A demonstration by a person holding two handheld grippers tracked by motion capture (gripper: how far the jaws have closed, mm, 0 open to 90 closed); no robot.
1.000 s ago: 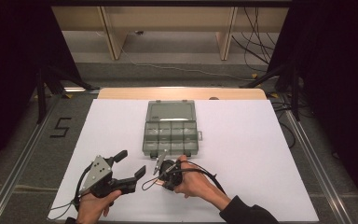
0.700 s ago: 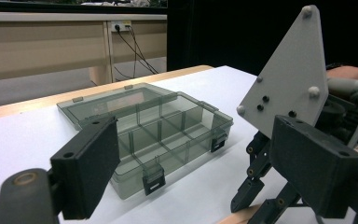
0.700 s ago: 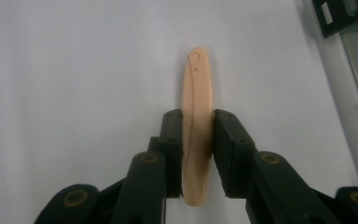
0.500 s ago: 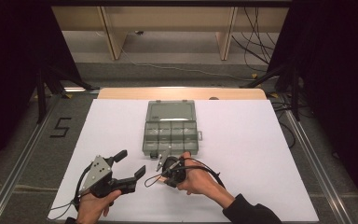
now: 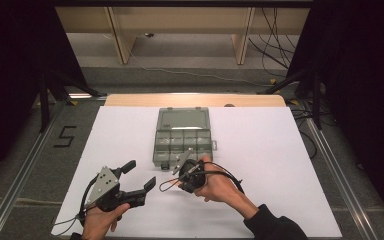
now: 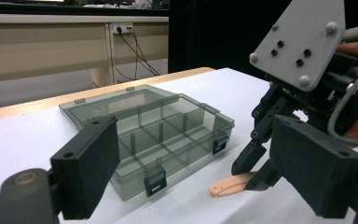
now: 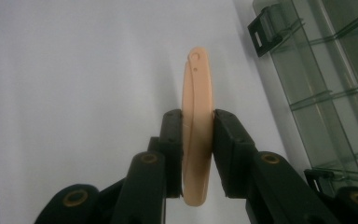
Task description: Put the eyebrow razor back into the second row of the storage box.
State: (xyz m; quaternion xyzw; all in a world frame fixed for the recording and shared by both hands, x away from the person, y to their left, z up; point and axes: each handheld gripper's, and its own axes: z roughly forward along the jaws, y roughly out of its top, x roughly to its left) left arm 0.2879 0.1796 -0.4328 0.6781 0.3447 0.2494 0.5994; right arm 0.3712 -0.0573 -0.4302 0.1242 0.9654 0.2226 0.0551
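Observation:
A clear grey compartment box lies open on the white table, lid folded back; it also shows in the left gripper view and in the right gripper view. My right gripper is just in front of the box's near edge, shut on a flat peach plastic strip. The strip stands on edge between the jaws of the right gripper. From the left gripper view the strip touches the table under the right gripper. My left gripper sits open and empty to the left of it, its jaws spread wide.
The white table sheet has wide free room on the right and left of the box. A wooden strip borders the far edge. Cables lie on the floor beyond, and metal rails run along both sides.
The right hand and its gripper have shifted slightly forward toward the box. The left gripper has stayed in place.

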